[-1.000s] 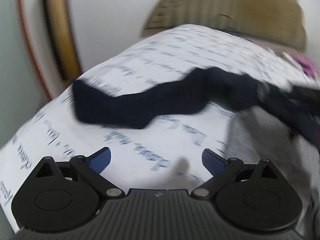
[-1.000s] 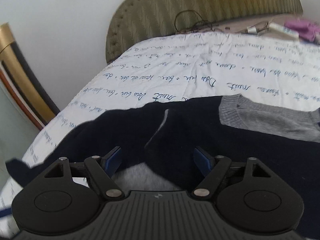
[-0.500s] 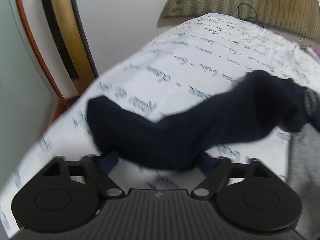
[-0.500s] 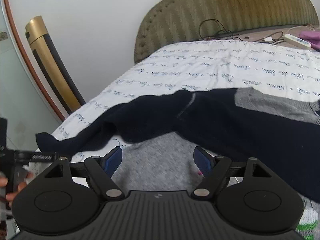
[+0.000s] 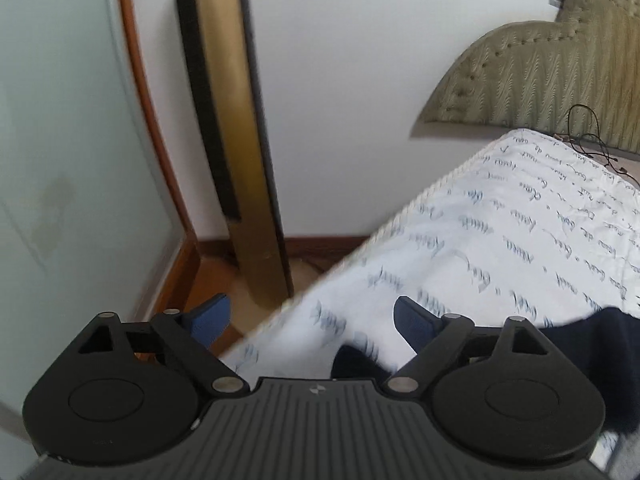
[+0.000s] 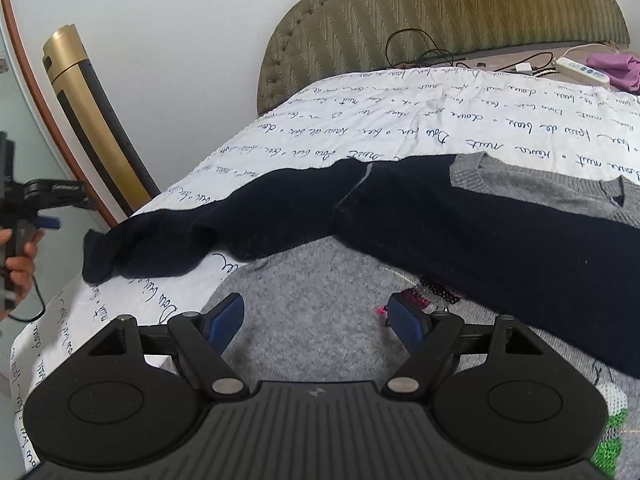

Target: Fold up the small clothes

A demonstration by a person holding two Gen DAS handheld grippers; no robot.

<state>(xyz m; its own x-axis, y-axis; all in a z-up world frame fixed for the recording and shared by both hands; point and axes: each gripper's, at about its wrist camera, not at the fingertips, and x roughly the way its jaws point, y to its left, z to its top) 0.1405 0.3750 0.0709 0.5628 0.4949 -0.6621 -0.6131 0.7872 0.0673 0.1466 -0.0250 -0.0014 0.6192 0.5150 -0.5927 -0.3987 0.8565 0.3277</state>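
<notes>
A grey knit sweater with dark navy sleeves lies on the bed. One navy sleeve stretches left toward the bed's edge, its cuff lying flat; its end shows in the left wrist view. The other navy sleeve lies across the grey body. My right gripper is open and empty, hovering over the grey body. My left gripper is open and empty at the bed's left edge, left of the sleeve cuff; it also shows in the right wrist view.
The bed has a white sheet with blue script and an olive headboard. A gold tower fan stands on the floor by the wall. A power strip, cables and a purple cloth lie at the bed's head.
My left gripper has let go of the navy sleeve and pulled back left past the bed's edge. The sleeve now lies stretched out. The right gripper has lifted back slightly.
</notes>
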